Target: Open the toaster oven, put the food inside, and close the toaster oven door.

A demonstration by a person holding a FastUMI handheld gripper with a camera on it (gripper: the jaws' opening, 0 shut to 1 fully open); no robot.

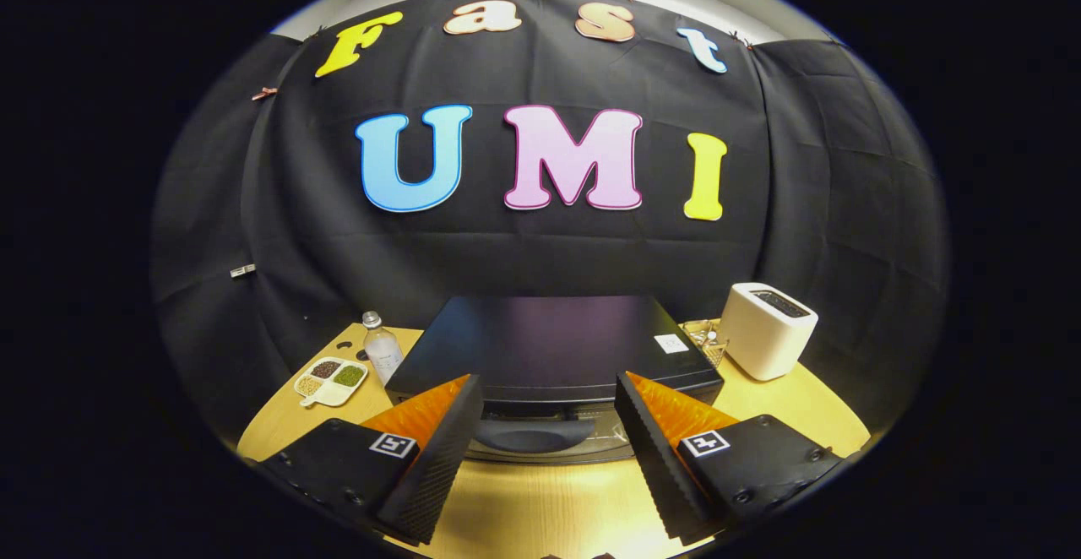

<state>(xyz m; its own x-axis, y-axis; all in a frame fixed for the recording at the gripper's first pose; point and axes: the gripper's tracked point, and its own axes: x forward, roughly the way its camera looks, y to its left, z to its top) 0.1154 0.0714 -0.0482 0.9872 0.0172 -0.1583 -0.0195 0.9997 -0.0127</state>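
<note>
Pale wooden tabletop (540,500), black cloth wall behind. Item: black box-shaped toaster oven (549,348), centre of table, front facing the gripper (549,449), long axis running left to right; curved dark door handle (534,435) sits just ahead, between the spread, empty fingers. Door appears closed. Step judged: opening, not yet begun; next move calls for closing on the handle. Left: clear plastic bottle (382,348), white divided tray of grains (331,380). Right: white slot toaster (767,329).

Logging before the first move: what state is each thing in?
Toaster oven: door shut, handle between the open jaws.
Gripper: open, holding nothing.
Bottle: upright, capped.
Divided dish: flat, compartments filled.
White toaster: upright on the table.
</note>
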